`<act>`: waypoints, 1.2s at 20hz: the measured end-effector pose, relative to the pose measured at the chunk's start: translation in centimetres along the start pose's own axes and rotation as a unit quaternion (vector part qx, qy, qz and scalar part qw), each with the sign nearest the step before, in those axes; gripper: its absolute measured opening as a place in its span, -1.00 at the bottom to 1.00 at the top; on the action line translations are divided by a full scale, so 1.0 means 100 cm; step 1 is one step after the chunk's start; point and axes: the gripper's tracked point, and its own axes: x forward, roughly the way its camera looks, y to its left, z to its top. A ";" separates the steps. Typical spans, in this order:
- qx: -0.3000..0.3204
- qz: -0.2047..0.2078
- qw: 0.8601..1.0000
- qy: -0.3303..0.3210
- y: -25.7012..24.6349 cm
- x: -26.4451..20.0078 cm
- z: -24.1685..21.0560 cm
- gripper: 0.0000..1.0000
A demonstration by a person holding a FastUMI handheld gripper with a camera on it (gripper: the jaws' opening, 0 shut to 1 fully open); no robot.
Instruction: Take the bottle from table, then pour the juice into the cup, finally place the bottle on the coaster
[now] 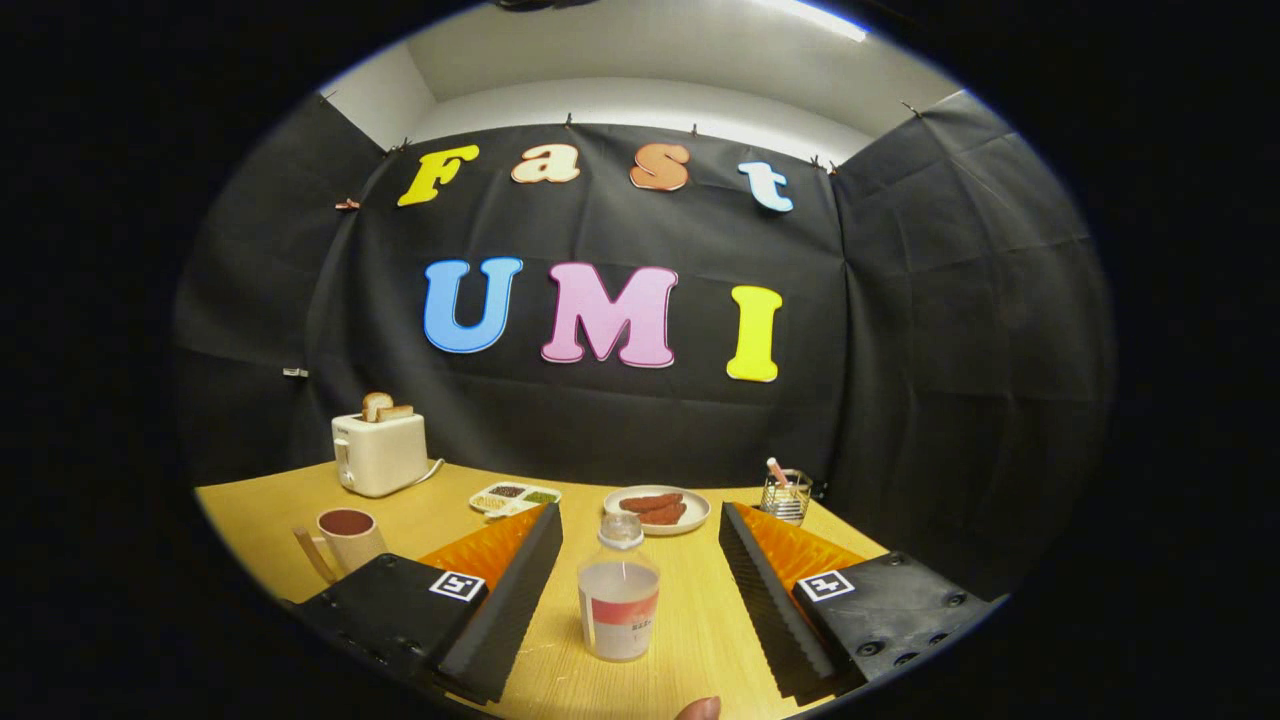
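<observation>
One bottle [619, 598] upright between spread hand-held gripper [640, 585] fingers (untouched); we judge it light, slippery, squashy; grip mid-body.

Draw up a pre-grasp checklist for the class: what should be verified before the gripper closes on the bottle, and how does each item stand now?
1. Gripper fingers open wide enough: ok.
2. Bottle upright on the table, between the fingers: ok.
3. Both fingers touching the bottle: not ok, gaps on each side.
4. Bottle cap on or off: cannot tell.
5. Cup upright, beyond the left finger: ok.
6. Coaster location: cannot tell.
</observation>
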 end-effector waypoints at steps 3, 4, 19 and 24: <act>-0.001 0.009 1.000 0.014 0.008 0.010 -0.037 0.94; 0.001 0.011 1.000 0.017 0.010 0.014 -0.047 0.94; 0.013 -0.020 0.999 0.041 0.010 0.051 -0.093 0.52; -0.053 -0.035 0.997 0.043 0.009 0.050 -0.052 0.45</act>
